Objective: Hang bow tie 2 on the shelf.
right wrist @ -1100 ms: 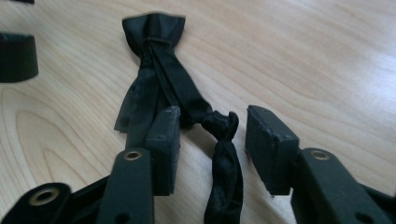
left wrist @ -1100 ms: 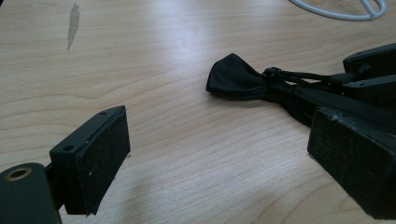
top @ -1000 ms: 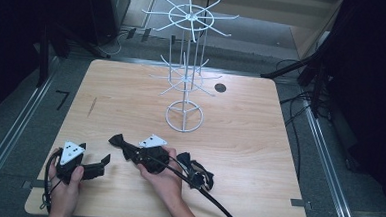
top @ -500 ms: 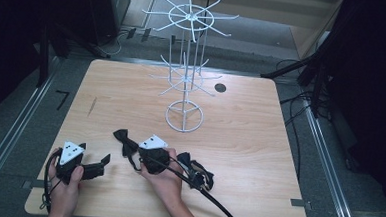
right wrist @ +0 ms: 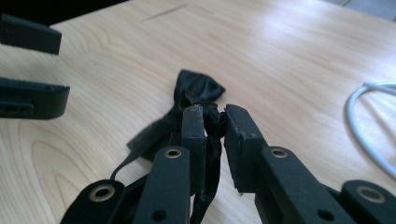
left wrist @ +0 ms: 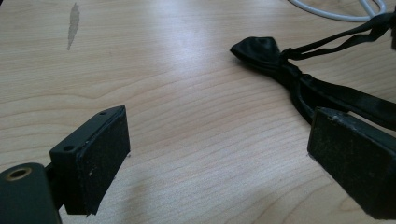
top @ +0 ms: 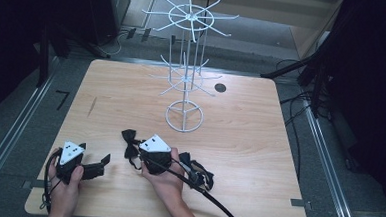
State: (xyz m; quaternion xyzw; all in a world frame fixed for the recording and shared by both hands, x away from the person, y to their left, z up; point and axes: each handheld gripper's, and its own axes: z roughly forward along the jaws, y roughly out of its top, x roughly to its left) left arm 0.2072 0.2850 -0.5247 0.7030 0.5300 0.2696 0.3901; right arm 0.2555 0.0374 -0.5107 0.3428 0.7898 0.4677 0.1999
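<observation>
My right gripper (right wrist: 215, 123) had just been closing its jaws, and they clenched the knot of the black bow tie (right wrist: 198, 91) on the desk (top: 259, 142) near its front edge. My left gripper (top: 90, 168) lay just beside, jaws released, holding nothing. The white wire rack (top: 184, 115) stood well beyond. My left gripper view caught the tie's strap (left wrist: 336, 44).

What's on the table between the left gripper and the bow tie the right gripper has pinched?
Nothing: in the left gripper view, bare wood runs from the open left gripper to the black bow tie. The high view agrees; the right gripper holds it.
</observation>
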